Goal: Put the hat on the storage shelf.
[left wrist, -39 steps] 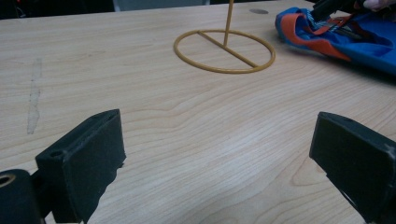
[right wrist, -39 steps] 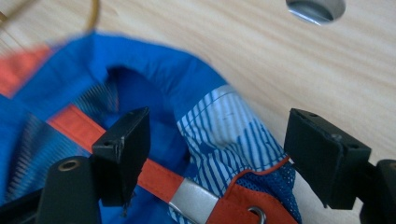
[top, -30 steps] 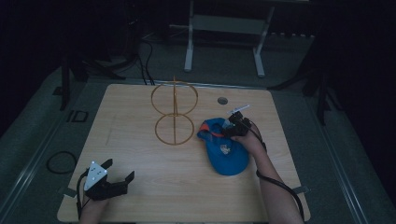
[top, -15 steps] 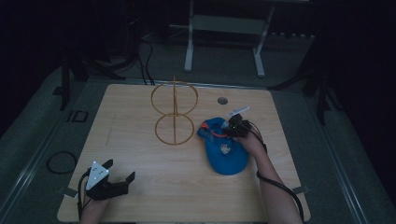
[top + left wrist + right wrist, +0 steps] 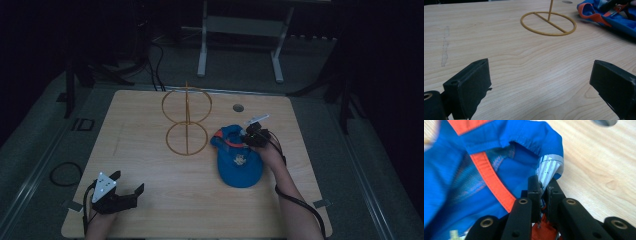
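While the blue cap lay at four o'clock of the wire stand, I had my right gripper just closing onto its rear edge; my left gripper gaped empty at seven o'clock.

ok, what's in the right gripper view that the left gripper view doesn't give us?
Right gripper view: the right gripper, whose jaws have just been closing, now pinches the blue cap at its rim beside a white striped tag; the orange inner band is close up.
Left gripper view: the left gripper, jaws wide apart over bare wood, plus the base ring and post of the yellow wire stand.
Both: the blue cap with orange trim, lying on the wooden table.
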Demonstrator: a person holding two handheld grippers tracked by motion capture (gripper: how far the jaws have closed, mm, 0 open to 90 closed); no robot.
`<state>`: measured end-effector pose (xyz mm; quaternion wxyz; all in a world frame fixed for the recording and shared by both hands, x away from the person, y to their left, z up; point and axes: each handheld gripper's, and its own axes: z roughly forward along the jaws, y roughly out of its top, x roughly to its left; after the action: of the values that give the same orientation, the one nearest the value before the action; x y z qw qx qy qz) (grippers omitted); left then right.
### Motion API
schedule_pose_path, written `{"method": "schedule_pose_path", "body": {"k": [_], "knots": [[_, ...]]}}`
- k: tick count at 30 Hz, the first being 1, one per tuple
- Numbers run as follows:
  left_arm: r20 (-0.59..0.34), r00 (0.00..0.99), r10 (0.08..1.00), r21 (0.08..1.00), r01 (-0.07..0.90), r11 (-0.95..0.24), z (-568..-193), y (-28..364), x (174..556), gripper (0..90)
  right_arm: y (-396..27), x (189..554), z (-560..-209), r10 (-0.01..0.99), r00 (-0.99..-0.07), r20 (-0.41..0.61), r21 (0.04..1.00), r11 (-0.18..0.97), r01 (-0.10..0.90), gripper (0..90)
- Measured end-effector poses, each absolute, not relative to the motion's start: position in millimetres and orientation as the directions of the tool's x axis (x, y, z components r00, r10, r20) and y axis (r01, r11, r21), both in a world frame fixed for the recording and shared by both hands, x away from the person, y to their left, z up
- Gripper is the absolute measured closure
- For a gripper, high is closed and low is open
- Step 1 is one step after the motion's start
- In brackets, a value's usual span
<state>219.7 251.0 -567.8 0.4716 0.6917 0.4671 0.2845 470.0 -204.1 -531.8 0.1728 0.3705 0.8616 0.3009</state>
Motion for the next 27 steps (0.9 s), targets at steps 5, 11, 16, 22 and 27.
{"method": "schedule_pose_path", "body": {"k": [5,11,16,22,27], "knots": [[-0.048,0.400,0.915,0.917,0.381,-0.118,-567.6,249.7,219.8,3.7,-213.3,457.5,-508.1,0.759,-0.648,-0.066,0.710,0.492,0.504,84.5],[-0.048,0.401,0.915,0.911,0.392,-0.124,-566.8,248.8,220.9,3.7,-220.8,440.6,-475.9,0.763,-0.643,-0.069,0.778,0.444,0.444,84.6],[-0.063,0.400,0.915,0.910,0.399,-0.112,-564.0,247.6,221.4,3.8,-223.8,424.4,-448.7,0.755,-0.649,-0.094,0.819,0.429,0.381,84.6],[-0.060,0.405,0.912,0.907,0.404,-0.120,-555.9,241.8,223.2,3.8,-225.2,403.6,-419.2,0.742,-0.661,-0.115,0.856,0.411,0.313,84.7],[-0.063,0.439,0.896,0.901,0.412,-0.138,-544.0,233.1,226.6,3.8,-224.8,385.8,-403.6,0.730,-0.671,-0.133,0.874,0.405,0.267,84.7]]}}
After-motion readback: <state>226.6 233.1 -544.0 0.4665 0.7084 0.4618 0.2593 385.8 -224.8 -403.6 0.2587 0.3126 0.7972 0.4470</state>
